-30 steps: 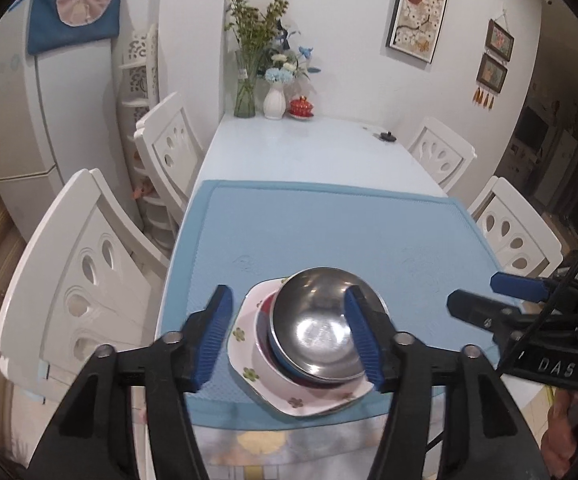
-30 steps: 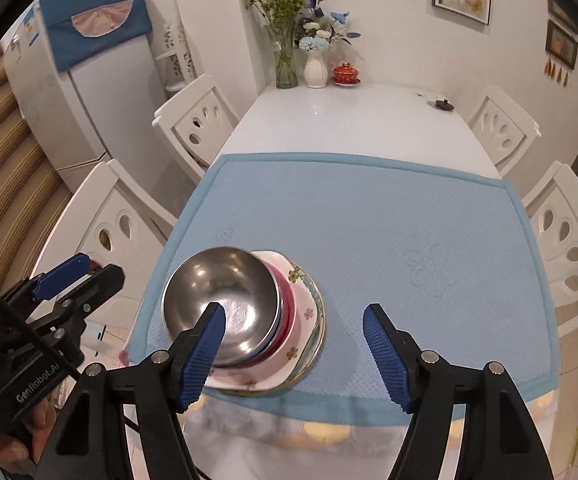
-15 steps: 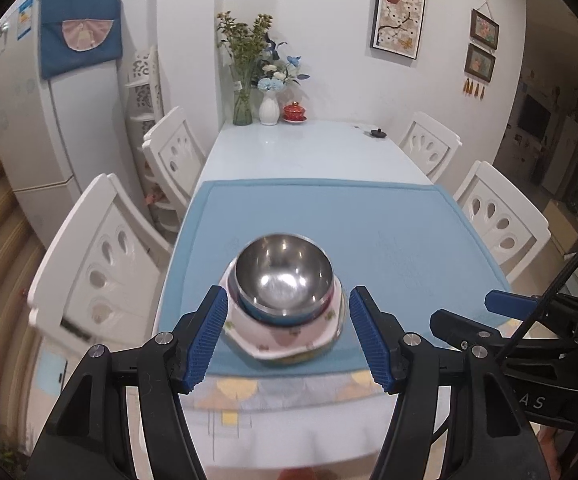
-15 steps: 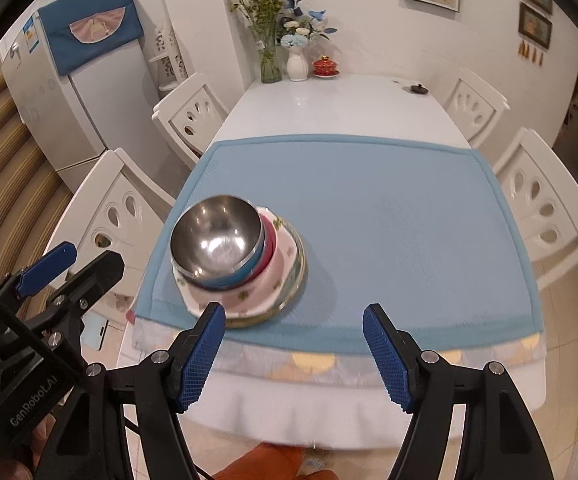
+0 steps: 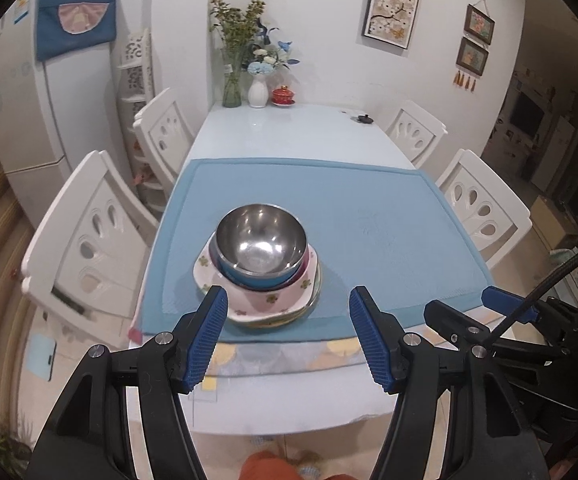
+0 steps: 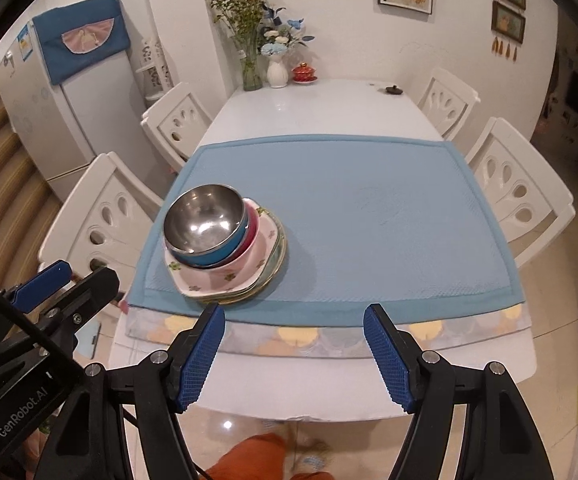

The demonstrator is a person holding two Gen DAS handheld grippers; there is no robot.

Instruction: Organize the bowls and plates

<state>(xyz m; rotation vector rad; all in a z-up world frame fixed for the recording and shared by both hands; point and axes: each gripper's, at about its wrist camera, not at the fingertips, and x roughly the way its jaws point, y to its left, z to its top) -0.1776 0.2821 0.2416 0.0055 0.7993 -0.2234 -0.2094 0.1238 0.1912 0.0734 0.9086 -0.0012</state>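
Reading "GenRobot.AI", left gripper (image 6: 55, 286) casing; both grippers' jaws apart, empty; stacked bowls (image 5: 260, 245) beyond.

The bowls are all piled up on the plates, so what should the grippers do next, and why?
Probably just back away and stop. The steel bowl sits nested in the blue bowl, and that in the pink one, on the flowered plates on the mat. Both the left hand-held gripper and the right hand-held gripper are open, empty and off the stack.

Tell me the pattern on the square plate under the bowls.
Pale pink with small green flowers, clearest in the right wrist view: square plate.
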